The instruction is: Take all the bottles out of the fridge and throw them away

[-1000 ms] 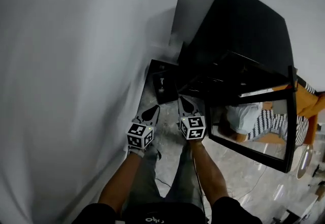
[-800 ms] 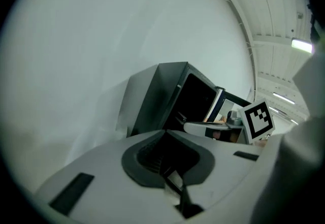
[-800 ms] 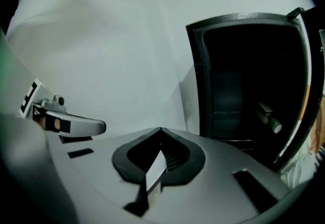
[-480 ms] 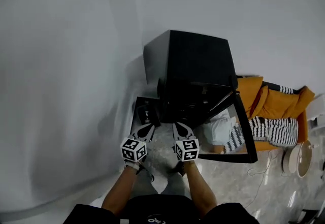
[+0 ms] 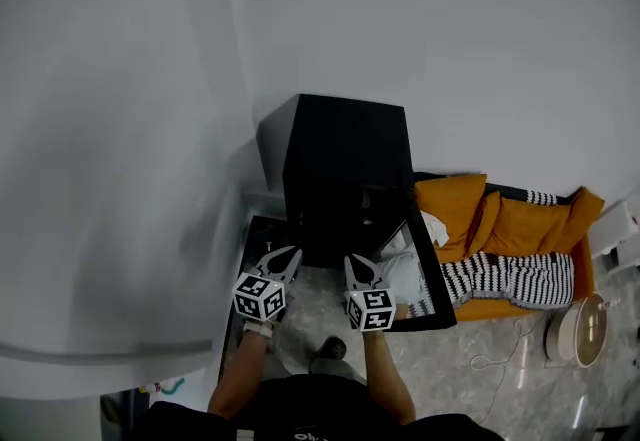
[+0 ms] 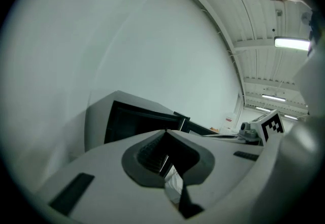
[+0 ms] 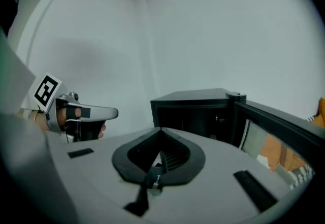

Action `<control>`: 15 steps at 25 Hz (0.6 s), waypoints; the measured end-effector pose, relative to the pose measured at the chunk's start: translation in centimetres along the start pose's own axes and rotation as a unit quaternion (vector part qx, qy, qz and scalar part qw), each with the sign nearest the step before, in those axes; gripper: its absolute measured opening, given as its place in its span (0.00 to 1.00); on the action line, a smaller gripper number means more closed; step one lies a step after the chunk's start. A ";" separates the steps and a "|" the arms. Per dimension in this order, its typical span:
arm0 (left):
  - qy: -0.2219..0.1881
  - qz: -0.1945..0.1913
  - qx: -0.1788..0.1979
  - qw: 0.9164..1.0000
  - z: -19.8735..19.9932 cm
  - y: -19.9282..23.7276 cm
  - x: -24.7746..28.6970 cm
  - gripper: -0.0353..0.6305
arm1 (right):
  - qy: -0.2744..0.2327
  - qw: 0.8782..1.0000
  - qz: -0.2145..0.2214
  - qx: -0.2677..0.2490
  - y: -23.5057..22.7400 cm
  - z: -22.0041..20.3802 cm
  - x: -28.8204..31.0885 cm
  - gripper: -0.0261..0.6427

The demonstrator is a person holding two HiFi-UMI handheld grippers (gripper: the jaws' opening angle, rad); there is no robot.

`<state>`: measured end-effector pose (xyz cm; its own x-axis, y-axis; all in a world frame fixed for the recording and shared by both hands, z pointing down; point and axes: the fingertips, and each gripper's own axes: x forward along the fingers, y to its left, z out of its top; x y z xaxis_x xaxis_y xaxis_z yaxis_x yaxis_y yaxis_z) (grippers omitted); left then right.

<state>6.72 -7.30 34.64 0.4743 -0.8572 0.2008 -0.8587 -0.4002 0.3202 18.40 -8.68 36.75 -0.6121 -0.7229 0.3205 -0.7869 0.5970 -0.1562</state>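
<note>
Fridge [image 5: 345, 159] at frame centre, door [image 5: 420, 269] open to the right, interior too dark to show any bottle. Left gripper [image 5: 283, 257] and right gripper [image 5: 358, 264] hover just below it, jaws together, both empty. Removal looks either finished or unstarted; undecidable

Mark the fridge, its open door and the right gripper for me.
fridge [image 5: 345, 144], head view, on its black top.
fridge door [image 5: 415, 284], head view, on the glass pane.
right gripper [image 5: 356, 265], head view, at the tips of its shut jaws.
</note>
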 end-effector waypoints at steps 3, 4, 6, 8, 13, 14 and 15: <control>-0.003 -0.004 0.004 1.000 0.4 -2.5 1.1 0.06 | -0.007 1.000 -0.003 -0.002 -1.4 0.7 -1.8 0.05; -0.003 -0.006 0.006 1.000 0.5 -3.2 1.4 0.06 | -0.010 1.000 -0.006 -0.002 -1.9 1.0 -2.3 0.05; -0.004 -0.011 0.013 1.000 1.1 -4.1 2.3 0.06 | -0.017 1.000 -0.014 -0.002 -3.0 1.8 -3.0 0.05; -0.009 -0.016 0.021 1.000 2.1 -4.6 3.0 0.06 | -0.025 0.999 -0.022 -0.001 -4.1 2.6 -3.3 0.05; -0.013 -0.038 0.039 0.998 3.8 -5.4 4.7 0.06 | -0.035 0.998 -0.048 0.007 -6.0 3.3 -3.8 0.05; -0.012 -0.042 0.043 0.998 4.2 -5.3 4.9 0.06 | -0.037 0.998 -0.052 0.009 -6.2 3.5 -3.6 0.05; -0.012 -0.045 0.047 0.998 4.5 -5.2 5.2 0.06 | -0.038 0.998 -0.055 0.011 -6.3 3.8 -3.4 0.05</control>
<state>12.75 -11.10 29.86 0.5462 -0.8234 0.1536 -0.8280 -0.5031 0.2474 25.14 -11.29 33.12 -0.5257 -0.8083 0.2651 -0.8505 0.5057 -0.1448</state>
